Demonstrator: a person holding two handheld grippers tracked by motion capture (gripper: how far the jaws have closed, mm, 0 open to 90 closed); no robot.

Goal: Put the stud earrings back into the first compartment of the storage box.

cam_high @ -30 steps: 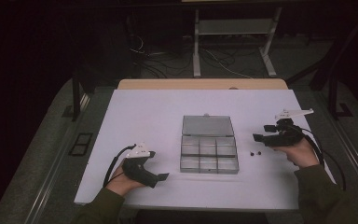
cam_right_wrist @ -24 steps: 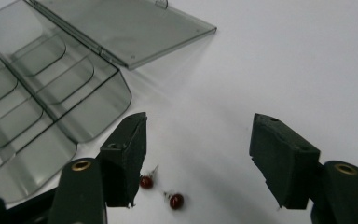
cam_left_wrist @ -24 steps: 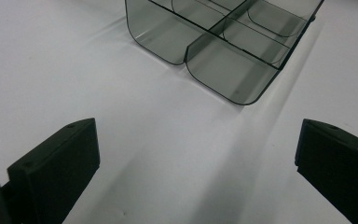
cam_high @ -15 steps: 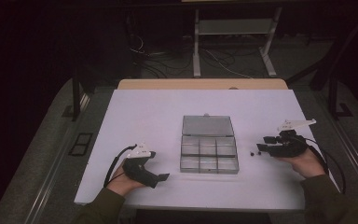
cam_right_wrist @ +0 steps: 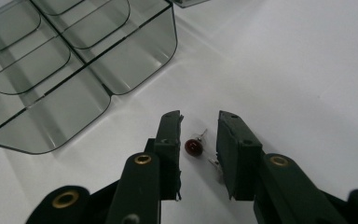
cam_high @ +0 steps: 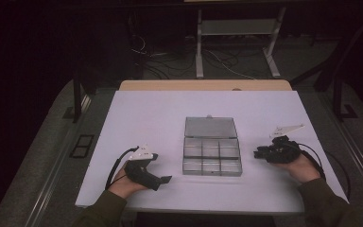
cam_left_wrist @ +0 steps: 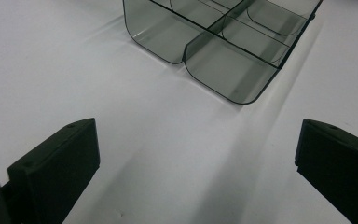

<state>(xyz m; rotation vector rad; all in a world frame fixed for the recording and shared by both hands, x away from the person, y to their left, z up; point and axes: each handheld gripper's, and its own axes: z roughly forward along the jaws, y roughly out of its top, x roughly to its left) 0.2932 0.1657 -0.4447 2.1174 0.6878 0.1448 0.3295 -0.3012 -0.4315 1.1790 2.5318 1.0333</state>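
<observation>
Two black jaws of the right gripper (cam_right_wrist: 200, 140) stand either side of a small dark-red bead with wire leads (cam_right_wrist: 194, 147), which lies on the white table (cam_right_wrist: 307, 70). They have just been closing, yet a gap shows on each side, so we record no grip yet. We judge the risk plain: the bead is tiny and round, and a jaw meeting it off-centre could flick it away or pinch one thin lead alone. The left gripper (cam_left_wrist: 196, 154) rests with jaws wide apart and nothing between them. Just beyond sits the clear compartment box (cam_high: 211, 156), lid (cam_high: 210, 126) laid back; one small dark speck shows in a front cell, and the other compartments look empty.
</observation>
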